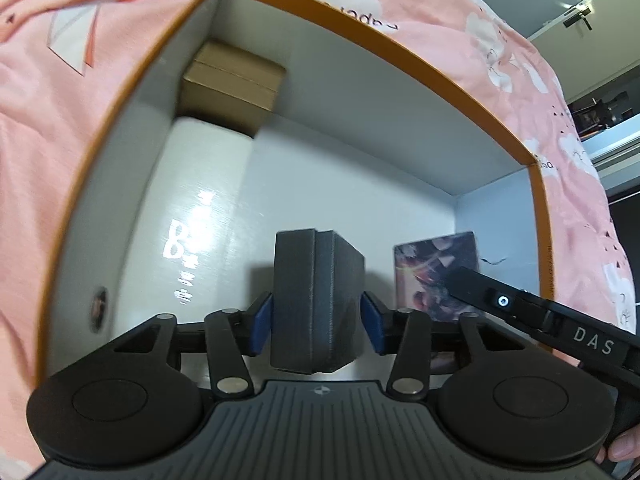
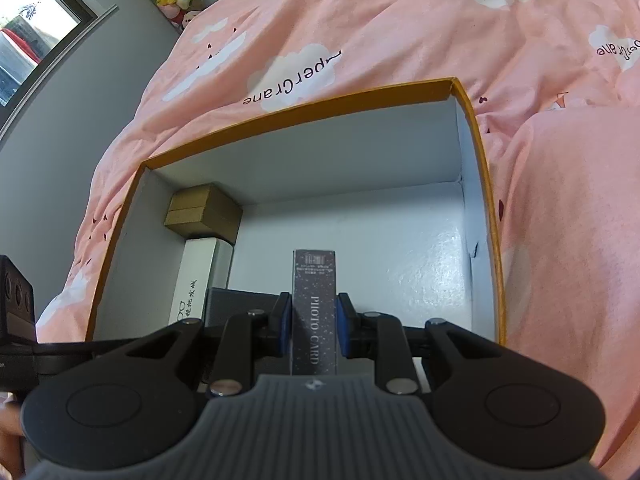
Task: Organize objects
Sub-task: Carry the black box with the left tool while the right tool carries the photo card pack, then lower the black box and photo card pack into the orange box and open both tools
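An open orange-rimmed box [image 1: 420, 54] with white inside lies on a pink bedspread; it also shows in the right wrist view [image 2: 320, 106]. My left gripper [image 1: 317, 314] is shut on a dark grey box [image 1: 316, 300] and holds it inside the orange box. My right gripper [image 2: 312, 326] is shut on a dark photo card box [image 2: 314, 308], also inside. In the left wrist view the photo card box [image 1: 434, 268] stands to the right of the grey box. The grey box [image 2: 240, 306] shows left of my right gripper.
A brown cardboard box [image 1: 230, 84] sits in the far left corner of the orange box, with a long white box [image 1: 192, 216] along the left wall in front of it. Both show in the right wrist view, brown [image 2: 204, 210] and white [image 2: 198, 280]. The pink bedspread [image 2: 400, 20] surrounds the box.
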Demonstrator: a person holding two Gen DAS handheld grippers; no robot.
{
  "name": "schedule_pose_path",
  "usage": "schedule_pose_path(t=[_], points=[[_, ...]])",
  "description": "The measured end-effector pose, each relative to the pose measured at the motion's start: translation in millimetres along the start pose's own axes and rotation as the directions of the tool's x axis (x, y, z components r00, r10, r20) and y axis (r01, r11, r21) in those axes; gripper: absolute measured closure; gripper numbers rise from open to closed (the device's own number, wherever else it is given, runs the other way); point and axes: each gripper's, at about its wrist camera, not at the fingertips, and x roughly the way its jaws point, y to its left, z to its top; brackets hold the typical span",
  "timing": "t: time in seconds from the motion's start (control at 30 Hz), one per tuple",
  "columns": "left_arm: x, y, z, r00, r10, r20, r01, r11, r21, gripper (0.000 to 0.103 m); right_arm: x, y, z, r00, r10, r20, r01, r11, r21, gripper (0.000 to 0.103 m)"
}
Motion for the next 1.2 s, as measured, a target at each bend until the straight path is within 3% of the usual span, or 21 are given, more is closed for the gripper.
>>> schedule_pose_path(t=[0.2, 0.33, 0.57, 0.67, 1.0, 1.2], points=[[-20.8, -0.8, -2.8, 0.996, 0.076, 0.052, -0.081, 0.991, 0.105, 0.044, 1.1, 0.3, -1.2, 1.0, 0.002, -0.008, -0.002, 1.0, 0.01, 0.079], [-31.0, -4.9, -1.5, 0.995, 0.081, 0.062, -0.09, 0.984, 0.153, 0.046, 2.2, 2.8, -1.9, 1.0, 0.0, -0.011, 0.0, 1.0, 0.008, 0.079], [-54.0, -3.6, 11.6, 0.992, -0.01, 0.124, -0.011, 0.986, 0.168, 0.049, 14.0, 13.5, -1.8, 0.999, -0.011, -0.032, 0.011, 1.0, 0.006, 0.079], [-50.5, -11.7, 21.0, 0.989, -0.015, 0.145, -0.013, 0.981, 0.191, 0.049, 21.7, 19.1, -1.8, 0.999, -0.016, -0.04, 0.016, 1.0, 0.004, 0.079], [-41.5, -15.4, 18.6, 0.992, -0.044, 0.119, 0.011, 0.963, 0.269, 0.049, 43.9, 21.8, -8.0, 0.993, -0.016, -0.121, 0.029, 0.995, 0.1, 0.079], [-24.9, -26.4, 12.4, 0.996, -0.015, 0.089, -0.017, 0.938, 0.345, 0.055, 49.7, 10.8, -5.6, 0.985, 0.01, -0.171, 0.011, 0.992, 0.122, 0.079]])
